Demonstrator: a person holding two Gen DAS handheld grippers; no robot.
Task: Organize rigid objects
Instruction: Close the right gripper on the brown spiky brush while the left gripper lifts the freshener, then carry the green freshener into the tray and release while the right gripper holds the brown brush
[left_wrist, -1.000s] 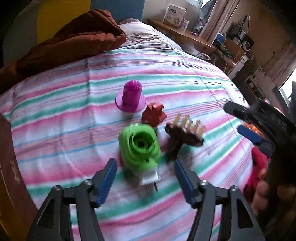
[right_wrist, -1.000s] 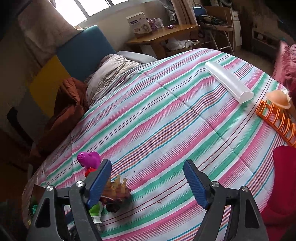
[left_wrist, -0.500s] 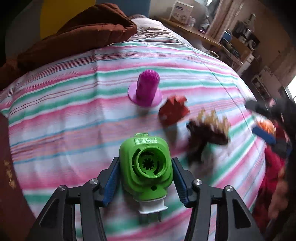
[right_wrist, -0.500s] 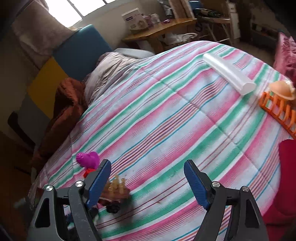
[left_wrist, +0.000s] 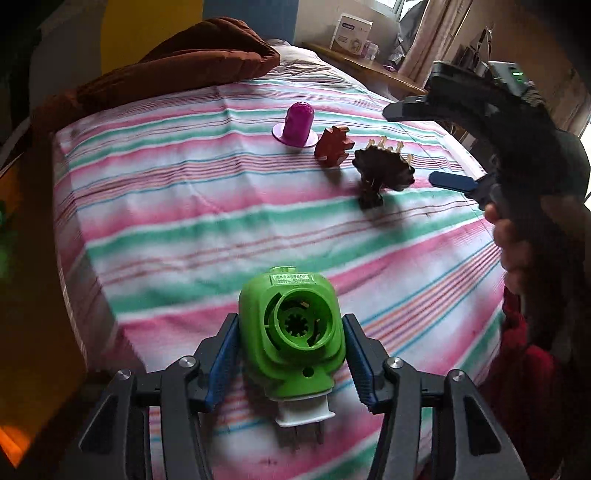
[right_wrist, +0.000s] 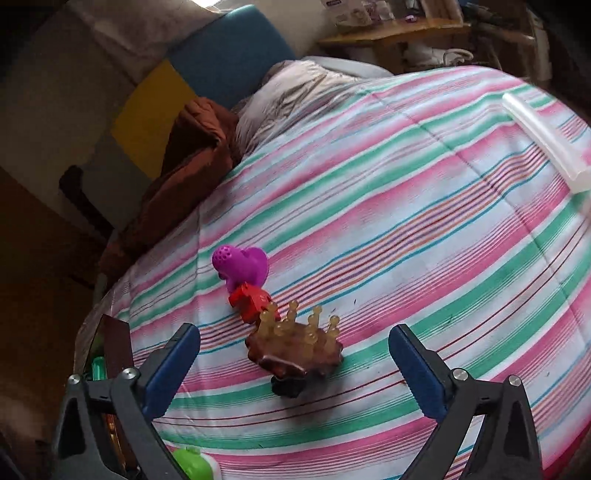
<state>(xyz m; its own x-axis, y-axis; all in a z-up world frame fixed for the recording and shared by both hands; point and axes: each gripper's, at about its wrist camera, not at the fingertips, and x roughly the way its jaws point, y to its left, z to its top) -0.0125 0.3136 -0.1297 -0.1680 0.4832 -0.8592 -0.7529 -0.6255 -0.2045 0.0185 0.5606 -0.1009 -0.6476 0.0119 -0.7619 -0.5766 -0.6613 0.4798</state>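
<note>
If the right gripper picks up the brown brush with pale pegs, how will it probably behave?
The brown brush looks like hard moulded plastic, so probably stiff and light. It stands tilted on a narrow dark foot on the soft striped cover, so a push would likely tip it. The pale pegs may bend slightly.

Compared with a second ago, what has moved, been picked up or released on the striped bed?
The left hand-held gripper closed on the green plastic plug-in device and carried it away from the other items. The right hand-held gripper has just opened wider, nothing between its pads, and now frames the brown spiked brush. The purple perforated cap, red notched block and striped bedcover stayed put.
</note>
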